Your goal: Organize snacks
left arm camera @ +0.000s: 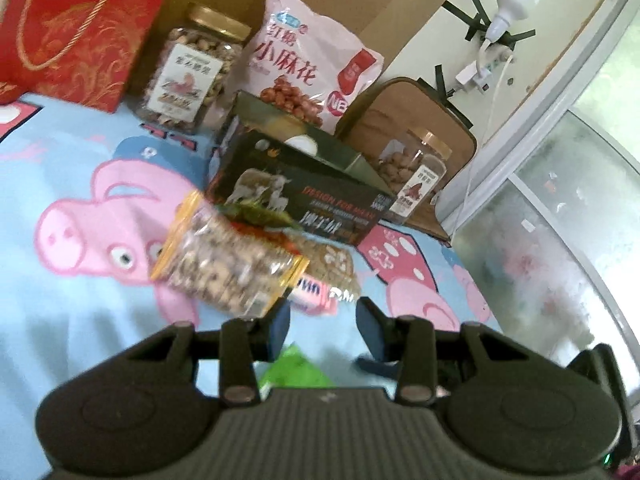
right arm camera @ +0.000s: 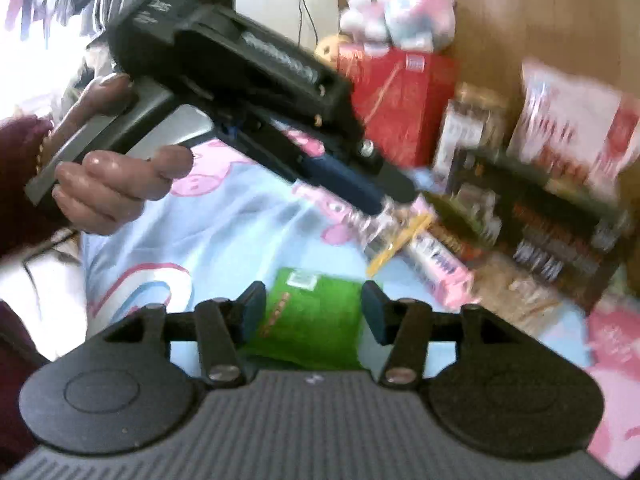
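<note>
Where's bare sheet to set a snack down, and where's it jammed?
Free: the pale blue cartoon-pig sheet left of the clear yellow-edged nut bag, in front of the red gift bag. Also a strip left of the green packet. Crowded: around the open dark box, hemmed by the gold-lidded jar and pink pouch.

A home bedroom: cartoon pig bedsheet [left arm camera: 80, 160], plush toys [right arm camera: 400, 12] at the far wall, snack packets [left arm camera: 312, 60] spread about.
</note>
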`<state>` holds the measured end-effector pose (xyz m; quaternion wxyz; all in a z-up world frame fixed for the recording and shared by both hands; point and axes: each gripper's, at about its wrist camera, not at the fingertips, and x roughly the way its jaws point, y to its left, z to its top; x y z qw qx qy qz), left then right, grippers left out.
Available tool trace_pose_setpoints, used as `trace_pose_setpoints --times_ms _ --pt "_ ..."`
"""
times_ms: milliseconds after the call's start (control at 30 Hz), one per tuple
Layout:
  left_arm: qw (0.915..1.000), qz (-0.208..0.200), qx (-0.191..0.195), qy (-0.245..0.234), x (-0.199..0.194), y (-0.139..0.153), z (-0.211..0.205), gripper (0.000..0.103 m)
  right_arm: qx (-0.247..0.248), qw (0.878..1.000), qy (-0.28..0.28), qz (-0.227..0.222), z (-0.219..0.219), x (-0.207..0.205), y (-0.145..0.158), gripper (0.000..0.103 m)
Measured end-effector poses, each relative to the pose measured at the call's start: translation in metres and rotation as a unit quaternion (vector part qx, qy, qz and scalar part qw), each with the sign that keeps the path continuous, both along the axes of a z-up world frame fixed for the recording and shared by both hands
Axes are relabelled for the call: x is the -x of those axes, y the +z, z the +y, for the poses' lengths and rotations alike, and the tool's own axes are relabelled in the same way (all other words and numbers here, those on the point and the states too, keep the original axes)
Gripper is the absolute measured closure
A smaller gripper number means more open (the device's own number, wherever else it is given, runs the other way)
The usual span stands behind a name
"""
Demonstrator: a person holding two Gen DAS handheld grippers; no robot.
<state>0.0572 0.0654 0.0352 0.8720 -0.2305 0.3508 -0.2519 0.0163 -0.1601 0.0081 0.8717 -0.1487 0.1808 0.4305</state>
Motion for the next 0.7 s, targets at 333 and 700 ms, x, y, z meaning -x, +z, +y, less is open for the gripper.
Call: trace_pose_setpoints --times_ms 333,700 --pt "0.9988 0.038 -0.026 -0.015 -0.002 -0.028 -0.004 0.060 -0.025 0.995 -0.041 0.091 -0.018 0.012 -0.016 0.035" --pt "0.9970 0.068 0.011 -0.035 0.008 -0.037 -0.016 0.053 -0.048 0.976 -0.193 0.088 -0.038 -0.011 -0.012 0.059"
